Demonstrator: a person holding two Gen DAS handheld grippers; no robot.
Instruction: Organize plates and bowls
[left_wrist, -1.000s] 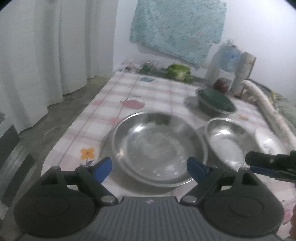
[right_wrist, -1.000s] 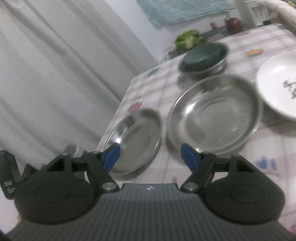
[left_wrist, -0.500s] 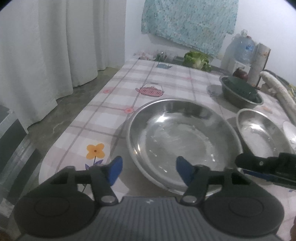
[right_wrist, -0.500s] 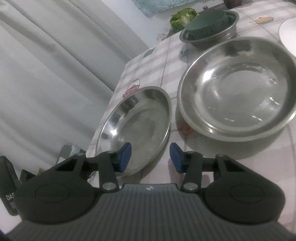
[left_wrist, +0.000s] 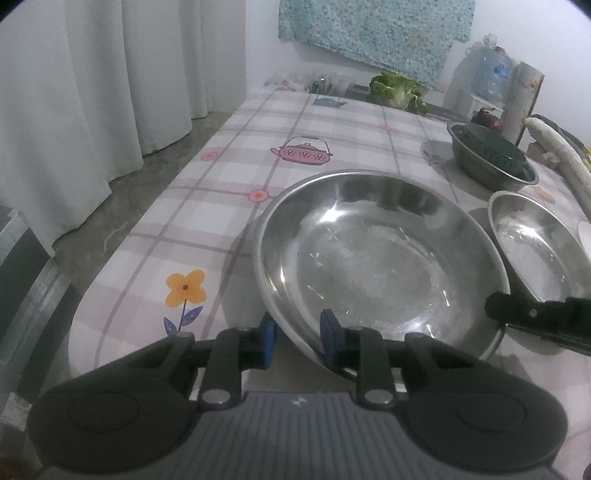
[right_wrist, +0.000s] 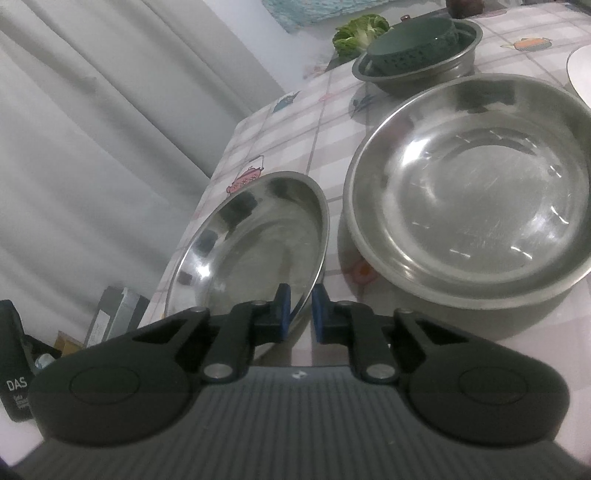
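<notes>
Both grippers' fingers (left_wrist: 334, 341) have just closed on steel plate (left_wrist: 380, 258); "DAS" label (right_wrist: 15, 386) visible.

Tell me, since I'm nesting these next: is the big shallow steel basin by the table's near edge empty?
Empty. The big shallow steel basin shows only bare, shiny, scratched metal inside, in both wrist views.

Dim, bluish light; soft focus, fisheye-bent edges.
</notes>
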